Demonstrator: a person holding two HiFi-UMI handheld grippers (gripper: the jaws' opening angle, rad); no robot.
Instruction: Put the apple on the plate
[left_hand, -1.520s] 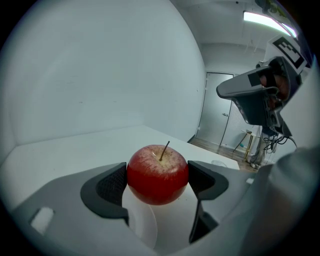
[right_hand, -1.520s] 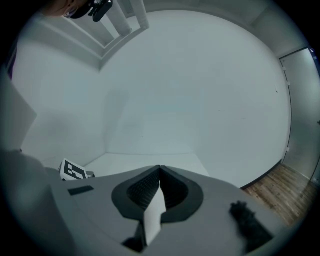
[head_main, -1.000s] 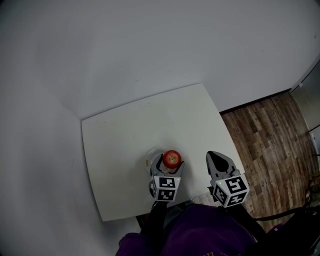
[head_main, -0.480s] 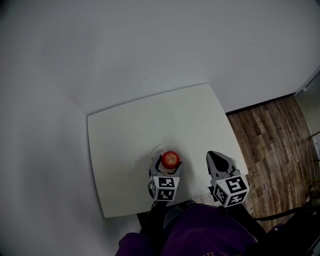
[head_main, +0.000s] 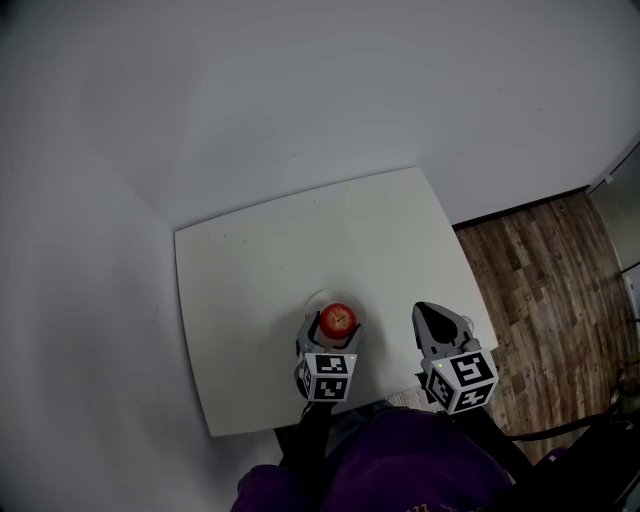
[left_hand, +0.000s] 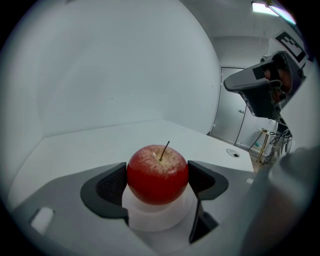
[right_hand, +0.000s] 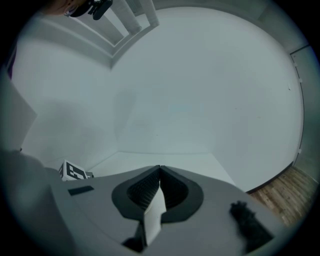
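Noted apple (left_hand: 157, 172) clasped in left gripper (head_main: 331, 344), pads against both its sides, stem up, directly over plate (left_hand: 148, 219) near front edge of table (head_main: 250, 280); could not tell whether resting or just clear. Noted right gripper (right_hand: 159, 184) clenched on nothing, beside front right corner. Judged transport all but done; left to do: release, withdrawal.

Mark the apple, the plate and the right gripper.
apple (left_hand: 157, 175): left gripper view, middle of its red skin.
plate (left_hand: 156, 219): left gripper view, bare white front rim below the fruit.
right gripper (right_hand: 160, 169): right gripper view, where the tips of its closed jaws meet.
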